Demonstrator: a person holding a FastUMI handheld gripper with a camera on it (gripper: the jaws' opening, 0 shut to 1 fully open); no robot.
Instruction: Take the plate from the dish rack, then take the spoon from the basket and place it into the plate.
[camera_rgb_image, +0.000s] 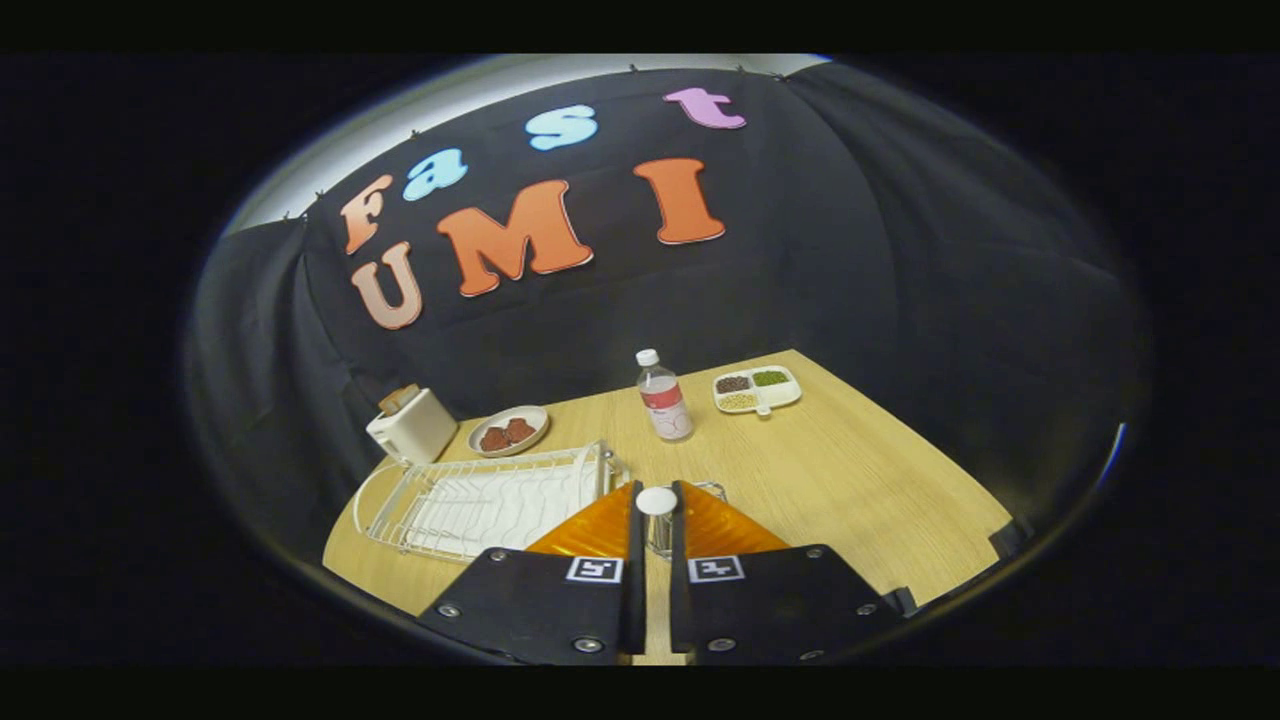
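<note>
The wooden table (850, 470) is taking up most of the scene, and the white wire dish rack (490, 500) is lying on it, so everything here is being placed off that rack. Its slots are looking bare. Just behind the rack's far corner a white toaster (410, 425) is standing. Well off to the rack's right and further back, a divided tray (757, 390) of beans or seeds is sitting. Just behind the rack a small dish (510, 430) is holding some brown pieces; whether that's the plate the task means, can't tell. A clear bottle (663, 395) is standing upright between the dish and the tray.

Now the bit that matters. Right at the rack's near right corner a little wire basket (714, 489) is peeking out behind the fingers. The gripper (656, 490) is sitting narrow, with both fingers pinching a white rounded end that's looking like the spoon (657, 502). It's sitting dead centre between the tips, with the basket directly underneath and behind.

The spoon's long axis seems to be running down into the basket and away from the camera, since only the round end is showing. So the guess is the next move is needing a straight lift along that axis before anything sideways, or the wire is going to be catching it.
</note>
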